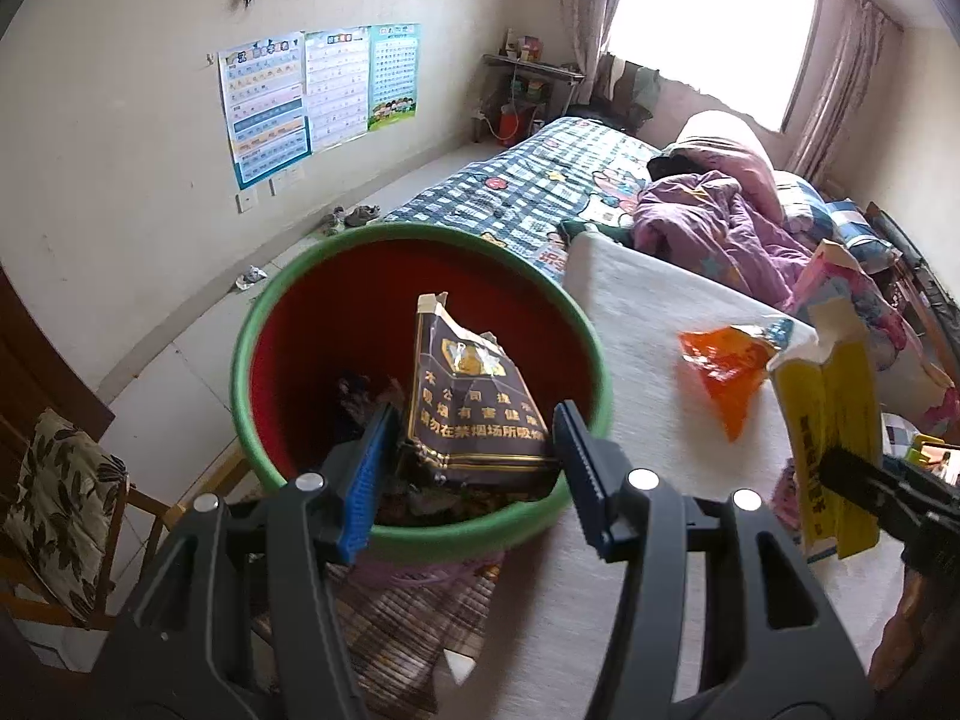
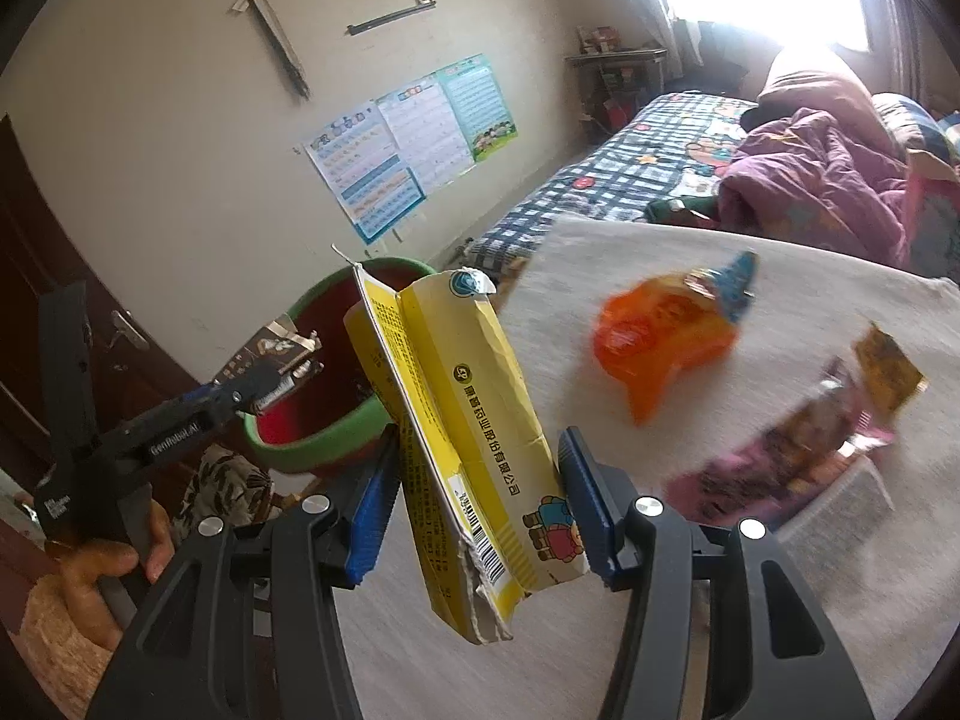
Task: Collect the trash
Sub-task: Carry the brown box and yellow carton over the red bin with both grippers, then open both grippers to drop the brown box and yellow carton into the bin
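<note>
Both grippers are clamped on trash: the left gripper [image 1: 477, 468] on a brown pack [image 1: 474, 402] held over the bin [image 1: 420, 531], the right gripper [image 2: 477, 498] on a yellow box [image 2: 474, 438] held above the table [image 2: 780, 630]. If released early, the box could land beside the bin. Its long axis stands nearly upright, torn top tilted away toward the bin. An orange wrapper [image 2: 660, 336] lies on the table.
</note>
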`<state>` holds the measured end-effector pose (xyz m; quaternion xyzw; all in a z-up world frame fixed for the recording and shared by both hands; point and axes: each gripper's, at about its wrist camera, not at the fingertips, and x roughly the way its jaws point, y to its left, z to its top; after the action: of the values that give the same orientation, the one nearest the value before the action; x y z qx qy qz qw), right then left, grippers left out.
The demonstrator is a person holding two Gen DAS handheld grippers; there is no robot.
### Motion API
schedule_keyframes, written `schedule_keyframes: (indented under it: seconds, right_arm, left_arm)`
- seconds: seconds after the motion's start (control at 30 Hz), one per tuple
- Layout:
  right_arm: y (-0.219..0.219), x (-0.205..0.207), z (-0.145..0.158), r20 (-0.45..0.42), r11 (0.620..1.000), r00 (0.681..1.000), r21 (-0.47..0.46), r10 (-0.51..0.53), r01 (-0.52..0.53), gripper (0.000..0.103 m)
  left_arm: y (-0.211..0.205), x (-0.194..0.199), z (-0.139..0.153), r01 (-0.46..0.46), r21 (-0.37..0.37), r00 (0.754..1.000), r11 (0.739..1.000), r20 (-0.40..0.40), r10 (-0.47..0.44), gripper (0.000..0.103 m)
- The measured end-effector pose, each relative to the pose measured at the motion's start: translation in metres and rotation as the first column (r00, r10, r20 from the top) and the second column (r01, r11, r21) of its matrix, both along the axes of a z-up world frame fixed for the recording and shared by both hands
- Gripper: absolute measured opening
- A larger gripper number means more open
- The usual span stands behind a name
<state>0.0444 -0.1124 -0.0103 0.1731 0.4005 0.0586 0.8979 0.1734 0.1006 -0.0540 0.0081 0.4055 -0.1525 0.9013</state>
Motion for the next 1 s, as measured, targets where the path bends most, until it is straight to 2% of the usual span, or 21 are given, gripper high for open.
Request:
schedule_keyframes:
  seconds: [0.43,0.67,1.0]
  right_arm:
    - [0.051,0.077,0.011,0.032,0.998,0.998,-0.007,0.058,-0.058,0.052]
    - [0.063,0.11,0.004,0.013,0.998,0.998,0.002,0.065,-0.065,0.052]
    - [0.07,0.131,-0.018,-0.04,0.998,0.997,0.03,0.063,-0.062,0.052]
  left_arm:
    - [0.036,0.047,-0.017,-0.021,0.008,0.999,1.0,-0.04,0.021,0.052]
    - [0.043,0.067,-0.026,-0.019,0.013,0.998,1.0,-0.062,0.02,0.052]
    - [0.042,0.079,-0.037,-0.012,0.015,0.995,1.0,-0.1,0.014,0.052]
